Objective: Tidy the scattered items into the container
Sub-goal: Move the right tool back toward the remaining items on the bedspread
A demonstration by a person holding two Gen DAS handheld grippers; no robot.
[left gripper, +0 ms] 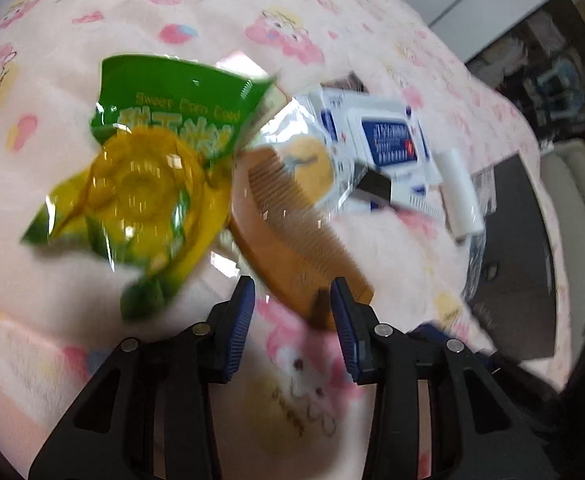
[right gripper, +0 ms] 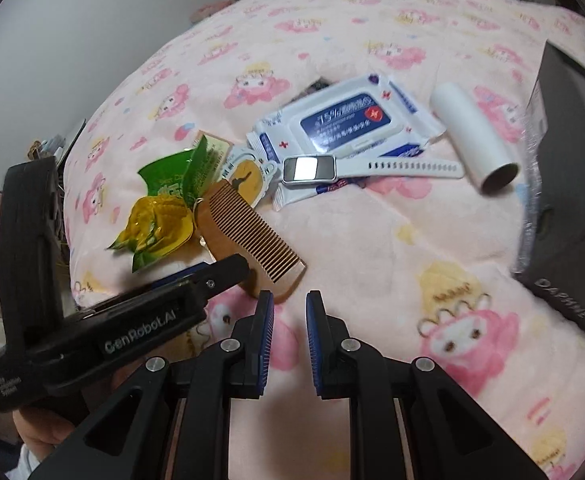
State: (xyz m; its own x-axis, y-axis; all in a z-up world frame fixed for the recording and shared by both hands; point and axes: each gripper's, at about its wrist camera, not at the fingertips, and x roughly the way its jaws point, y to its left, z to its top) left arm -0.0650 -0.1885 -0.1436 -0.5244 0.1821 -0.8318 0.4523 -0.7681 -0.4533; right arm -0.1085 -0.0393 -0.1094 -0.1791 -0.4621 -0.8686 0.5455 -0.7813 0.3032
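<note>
A wooden comb (left gripper: 292, 224) (right gripper: 248, 236) lies on the pink blanket beside a green and yellow snack packet (left gripper: 152, 184) (right gripper: 164, 208). My left gripper (left gripper: 291, 292) (right gripper: 232, 270) hovers open over the comb's near end, which reaches between the fingers close to the right one; the pads do not press it. My right gripper (right gripper: 290, 300) hangs just right of that end, its jaws nearly together and holding nothing. Further back lie a wet-wipes pack (right gripper: 344, 124) (left gripper: 388, 140), a white watch (right gripper: 332, 168) and a white roll (right gripper: 472, 136) (left gripper: 460, 196). The dark box (right gripper: 572, 180) (left gripper: 520, 248) stands right.
A small sachet with a yellow disc (right gripper: 248, 178) (left gripper: 312, 160) sits between the packet and the wipes. The cartoon-print blanket (right gripper: 372, 240) covers the bed, whose left edge drops off near the wall. A hand (right gripper: 44, 432) holds the left gripper's handle.
</note>
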